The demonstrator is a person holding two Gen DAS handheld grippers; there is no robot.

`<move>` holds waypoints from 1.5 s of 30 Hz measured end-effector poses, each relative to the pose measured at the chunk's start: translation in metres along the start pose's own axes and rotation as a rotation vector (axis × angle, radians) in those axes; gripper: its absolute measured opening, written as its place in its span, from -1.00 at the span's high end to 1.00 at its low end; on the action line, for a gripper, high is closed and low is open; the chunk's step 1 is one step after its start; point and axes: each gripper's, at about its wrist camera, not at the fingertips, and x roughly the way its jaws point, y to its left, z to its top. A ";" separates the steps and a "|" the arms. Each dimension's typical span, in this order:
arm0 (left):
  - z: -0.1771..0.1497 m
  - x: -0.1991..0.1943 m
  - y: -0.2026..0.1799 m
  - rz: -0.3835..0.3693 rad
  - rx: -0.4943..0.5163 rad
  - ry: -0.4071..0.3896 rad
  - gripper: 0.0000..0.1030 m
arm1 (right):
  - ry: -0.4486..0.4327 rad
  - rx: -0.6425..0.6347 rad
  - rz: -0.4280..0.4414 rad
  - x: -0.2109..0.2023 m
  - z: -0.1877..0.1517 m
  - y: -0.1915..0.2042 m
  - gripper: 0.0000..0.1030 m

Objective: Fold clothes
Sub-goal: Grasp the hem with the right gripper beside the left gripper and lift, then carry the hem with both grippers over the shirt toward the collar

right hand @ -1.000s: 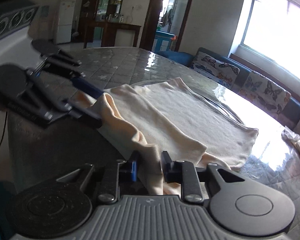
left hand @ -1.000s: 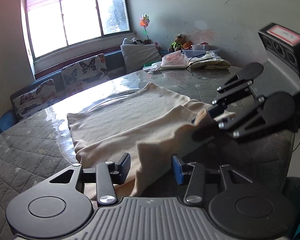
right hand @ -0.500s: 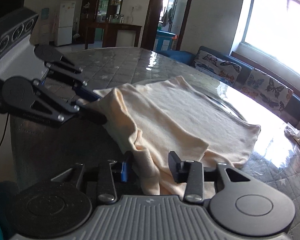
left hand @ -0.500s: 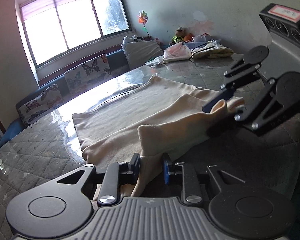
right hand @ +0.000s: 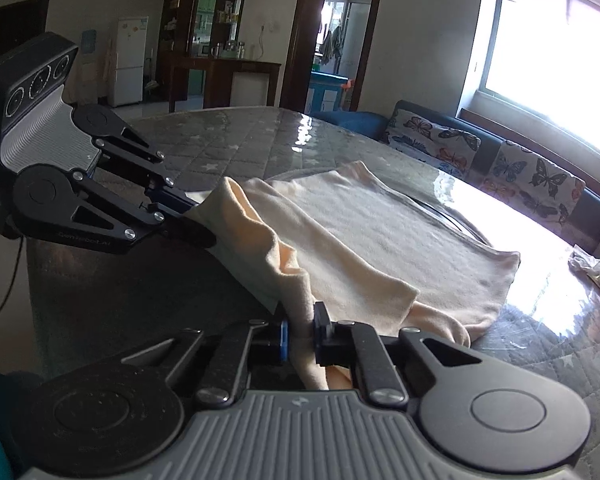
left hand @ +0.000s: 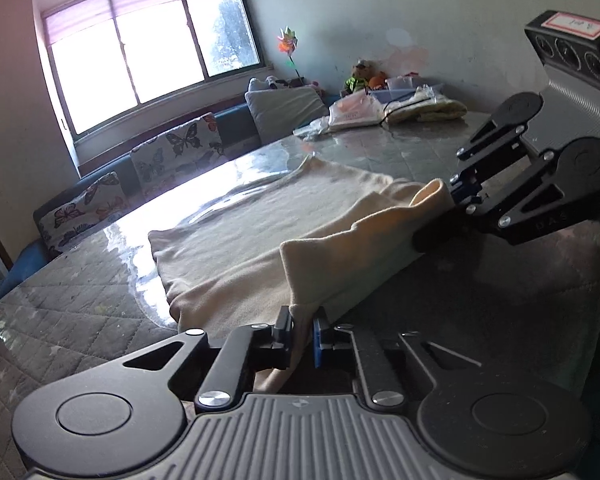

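Observation:
A cream garment (left hand: 260, 232) lies on the glass-topped table, also in the right wrist view (right hand: 380, 240). My left gripper (left hand: 302, 334) is shut on its near edge, lifting the cloth off the table; it also shows in the right wrist view (right hand: 188, 220), at the left. My right gripper (right hand: 300, 336) is shut on the same edge further along; it also shows in the left wrist view (left hand: 440, 220), at the right. The held edge hangs raised between the two grippers near the table's front edge.
The glass table top (left hand: 80, 300) over a quilted grey cover extends far. Bags and folded items (left hand: 380, 110) lie at its far end. A bench with butterfly cushions (left hand: 172, 152) runs under the window. The table's front edge (right hand: 100, 280) drops off beside the grippers.
Both grippers have closed on the garment's near edge. The edge has risen off the table and stretched between them.

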 end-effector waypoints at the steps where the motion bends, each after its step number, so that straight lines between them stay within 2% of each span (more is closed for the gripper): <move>1: 0.001 -0.004 -0.001 0.001 -0.001 -0.008 0.80 | -0.009 0.002 0.002 -0.003 0.001 0.000 0.81; 7: 0.006 -0.031 -0.005 0.005 -0.012 -0.046 0.82 | -0.047 -0.001 0.027 -0.028 0.007 0.004 0.82; 17: 0.007 -0.101 -0.031 -0.054 0.006 -0.040 0.82 | -0.018 -0.008 0.175 -0.099 0.010 0.029 0.82; 21: 0.014 -0.111 -0.036 -0.049 0.027 -0.046 0.82 | 0.007 -0.011 0.192 -0.114 0.015 0.030 0.82; 29: 0.045 -0.064 -0.006 0.034 0.010 -0.049 0.82 | -0.018 0.068 0.130 -0.095 0.039 -0.015 0.82; 35: 0.074 -0.002 0.017 0.128 0.028 -0.051 0.82 | -0.009 0.088 0.053 -0.044 0.058 -0.063 0.82; 39: 0.081 0.054 0.033 0.183 -0.011 0.010 0.83 | 0.021 0.109 -0.013 0.001 0.062 -0.089 0.82; 43: 0.072 0.098 0.047 0.226 -0.084 0.091 0.83 | 0.051 0.167 -0.059 0.040 0.049 -0.102 0.79; 44: 0.069 0.105 0.048 0.236 -0.090 0.112 0.83 | 0.057 0.177 -0.071 0.048 0.045 -0.104 0.75; 45: 0.066 0.108 0.048 0.242 -0.090 0.123 0.83 | 0.062 0.177 -0.091 0.052 0.040 -0.103 0.58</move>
